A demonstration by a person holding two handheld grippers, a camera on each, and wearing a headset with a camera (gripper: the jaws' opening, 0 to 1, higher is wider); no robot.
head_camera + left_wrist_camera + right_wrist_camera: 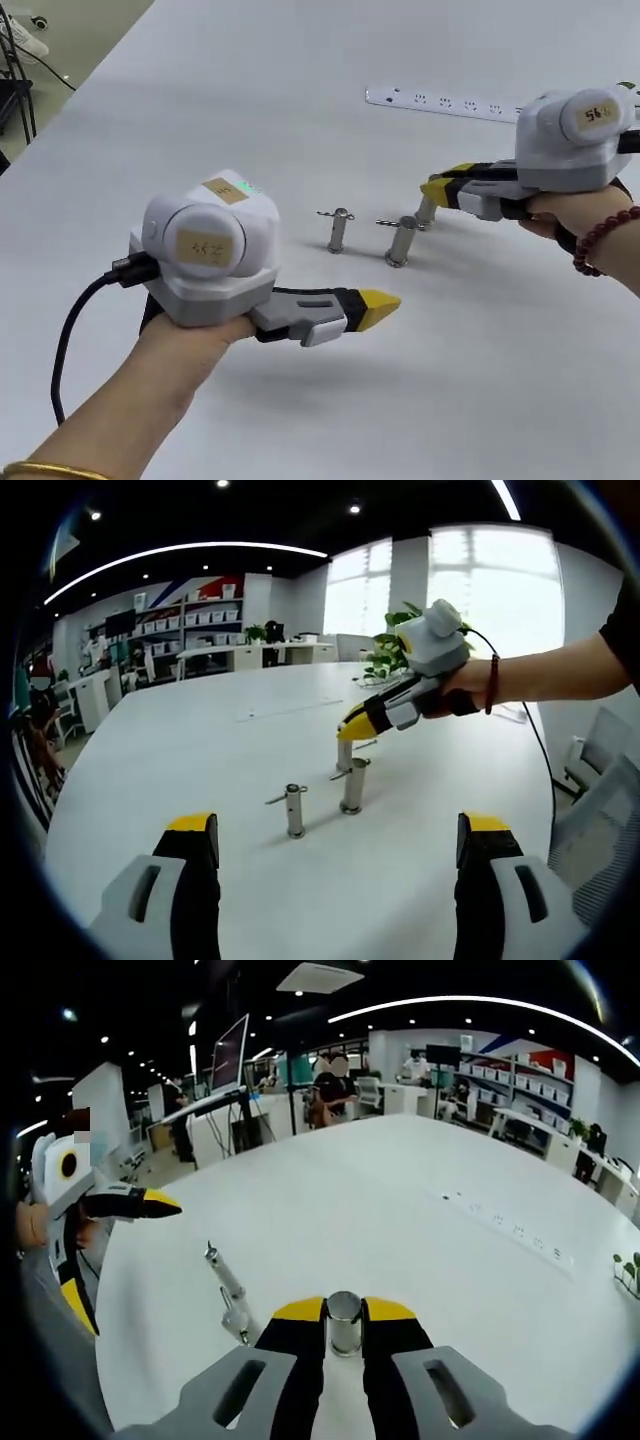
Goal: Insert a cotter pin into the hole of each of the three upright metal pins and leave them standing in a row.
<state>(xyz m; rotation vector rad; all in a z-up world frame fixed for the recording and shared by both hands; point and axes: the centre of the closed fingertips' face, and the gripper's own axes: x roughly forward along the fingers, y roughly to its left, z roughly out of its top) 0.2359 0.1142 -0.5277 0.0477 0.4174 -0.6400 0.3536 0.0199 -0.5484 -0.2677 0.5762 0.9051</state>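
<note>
Jaws of the right gripper (343, 1310) are pressed against the third pin (343, 1322), one on each side of its shaft, low in the centre of the right gripper view. The pin stands upright between them. In the head view this gripper sits at the upper right, its yellow tips down on that pin at the right end of the row. The left gripper (337, 825) holds nothing. Its jaws are spread wide along the bottom of the left gripper view, and in the head view it hovers at the lower centre, well apart from the row.

Further out, the middle pin (402, 242) and the left pin (338, 230) stand upright on the table (250, 90), near the centre of the head view. The left pin has a cotter (330, 213) through its head, sticking out toward the left of the frame, and the middle pin has one likewise.

Two of the three pins look done. Whether the third has its cotter I cannot tell: the gripper covers its top in the head view, and a thin line beside it in the left gripper view is too small to read. What seems left is to fit or check that last cotter and release the pin standing in line with the others.
</note>
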